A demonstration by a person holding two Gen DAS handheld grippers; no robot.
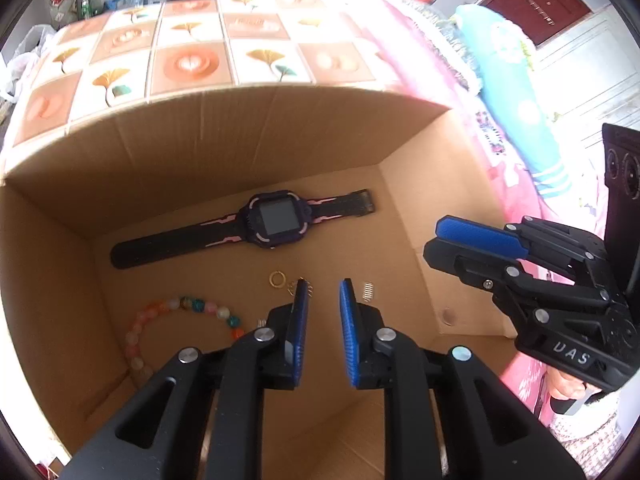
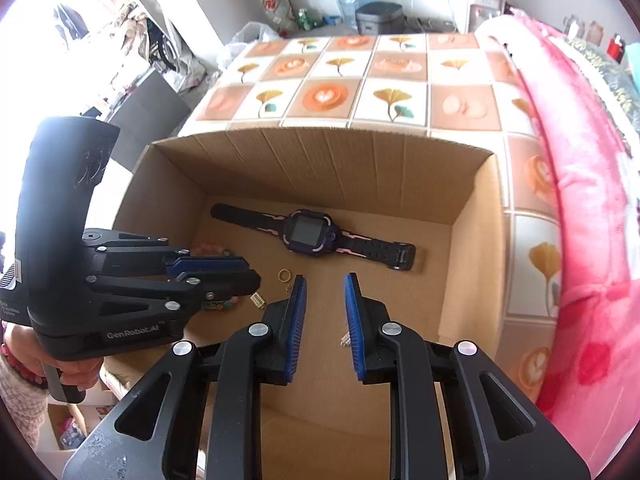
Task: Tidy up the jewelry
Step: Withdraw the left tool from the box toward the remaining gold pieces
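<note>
Cluttered bedroom: tiled-pattern tablecloth [image 2: 400, 76] on the table, pink blanket [image 2: 580, 200] to the right. Open cardboard box [image 1: 240, 132] sits at the near edge of the table and serves as the collecting bin, so all the jewelry lies flat on its floor. Smartwatch [image 1: 276, 220] is stretched out strap-flat along the far wall. Bead bracelet [image 1: 176, 320] curls in the near-left corner. Small gold ring [image 1: 277, 279] lies mid-floor, with a tiny wire piece just beside it and a small spring-like bit [image 1: 369, 291] a little to the right; too small to identify.

Left gripper [image 1: 324, 296] points steeply down into the box, jaws slightly apart, nothing between the pads. Right gripper [image 2: 325, 292] likewise tips down over the box, jaws slightly parted and empty; in the left view it reaches in from the right above the box's right wall. Both read as releases just finished or a pick of the small pieces about to start; cannot tell which.
</note>
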